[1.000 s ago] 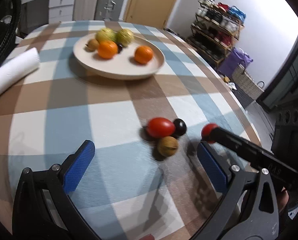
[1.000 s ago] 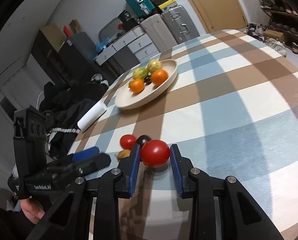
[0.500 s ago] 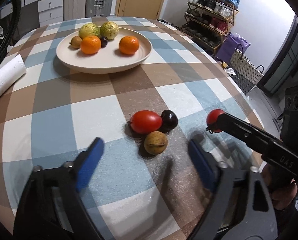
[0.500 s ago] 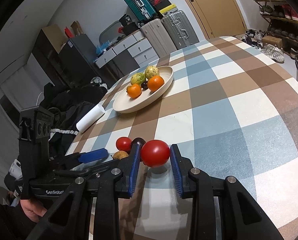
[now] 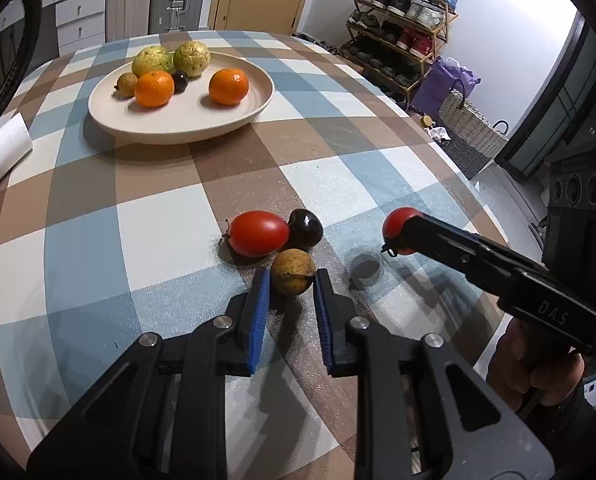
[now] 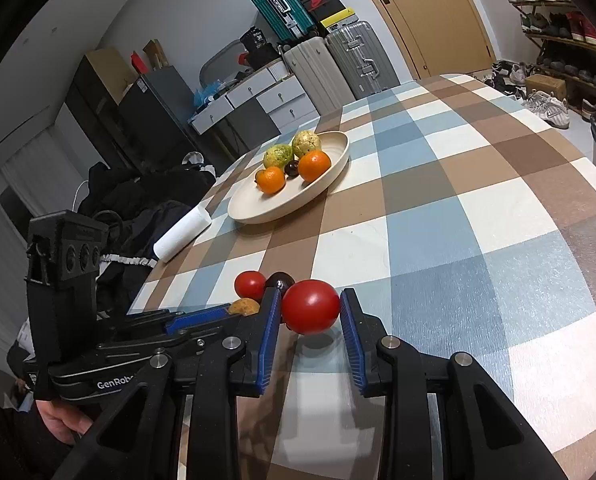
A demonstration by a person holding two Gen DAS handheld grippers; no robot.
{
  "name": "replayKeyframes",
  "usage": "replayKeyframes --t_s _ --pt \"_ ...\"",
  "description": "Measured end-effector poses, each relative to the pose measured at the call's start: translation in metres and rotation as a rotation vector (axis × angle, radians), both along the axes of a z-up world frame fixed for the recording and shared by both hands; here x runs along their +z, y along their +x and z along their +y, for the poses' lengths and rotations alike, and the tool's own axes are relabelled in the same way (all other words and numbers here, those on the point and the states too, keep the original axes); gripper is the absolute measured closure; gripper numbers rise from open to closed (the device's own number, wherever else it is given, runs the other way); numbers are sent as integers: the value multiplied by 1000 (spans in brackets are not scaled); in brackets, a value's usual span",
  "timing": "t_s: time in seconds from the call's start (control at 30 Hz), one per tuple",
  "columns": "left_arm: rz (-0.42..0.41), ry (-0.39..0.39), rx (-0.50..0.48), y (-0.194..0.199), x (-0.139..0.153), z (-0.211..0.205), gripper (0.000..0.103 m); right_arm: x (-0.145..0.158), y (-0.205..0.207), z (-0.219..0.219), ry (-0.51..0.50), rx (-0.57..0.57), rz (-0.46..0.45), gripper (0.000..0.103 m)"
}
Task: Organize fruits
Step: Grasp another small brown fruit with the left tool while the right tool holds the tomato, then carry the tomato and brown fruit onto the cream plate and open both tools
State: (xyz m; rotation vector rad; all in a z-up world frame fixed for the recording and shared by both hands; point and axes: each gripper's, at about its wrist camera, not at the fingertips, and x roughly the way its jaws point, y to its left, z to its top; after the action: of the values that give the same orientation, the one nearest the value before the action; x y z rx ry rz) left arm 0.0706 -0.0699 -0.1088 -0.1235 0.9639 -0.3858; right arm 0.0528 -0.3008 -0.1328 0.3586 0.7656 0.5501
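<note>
Gripping a red tomato (image 6: 310, 306) clear of the checked tablecloth (image 6: 437, 216), the right gripper (image 6: 308, 312) is clamped on it. Left gripper (image 5: 291, 286) has its pads either side of a brown longan-like fruit (image 5: 292, 271), nearly closed; can't tell if they're squeezing. Just beyond sit one more tomato (image 5: 258, 233) and one dark plum (image 5: 305, 228). Far plate (image 5: 234, 118) holds two oranges, two guavas, one plum, one brown fruit.

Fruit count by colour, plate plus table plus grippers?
Red: 2, one on the table, one in the right gripper
Orange: 2
Green: 2
Dark: 2
Brown: 2
Total: 10
</note>
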Motion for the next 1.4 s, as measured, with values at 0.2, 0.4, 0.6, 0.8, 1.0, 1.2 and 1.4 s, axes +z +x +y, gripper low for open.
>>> replayKeyframes --t_s 0.2,0.4,0.6,0.8,1.0,1.2,1.4 --pt "-27 -23 3 -4 8 7 83 2 0 3 -19 2 -2 72" --pt "-57 -64 43 -1 27 27 83 14 8 6 -28 11 -21 72" --pt "-112 -90 79 15 51 54 83 33 33 11 -14 23 -48 72" --pt "-147 -91 134 47 67 82 83 52 65 23 -28 51 -86 72" --pt "-153 -103 154 92 73 92 83 70 113 33 -13 84 -93 72" --pt "-145 -115 137 146 70 82 83 83 161 44 -25 109 -96 72" --pt "-114 -110 111 196 57 63 83 79 209 51 -52 108 -63 72"
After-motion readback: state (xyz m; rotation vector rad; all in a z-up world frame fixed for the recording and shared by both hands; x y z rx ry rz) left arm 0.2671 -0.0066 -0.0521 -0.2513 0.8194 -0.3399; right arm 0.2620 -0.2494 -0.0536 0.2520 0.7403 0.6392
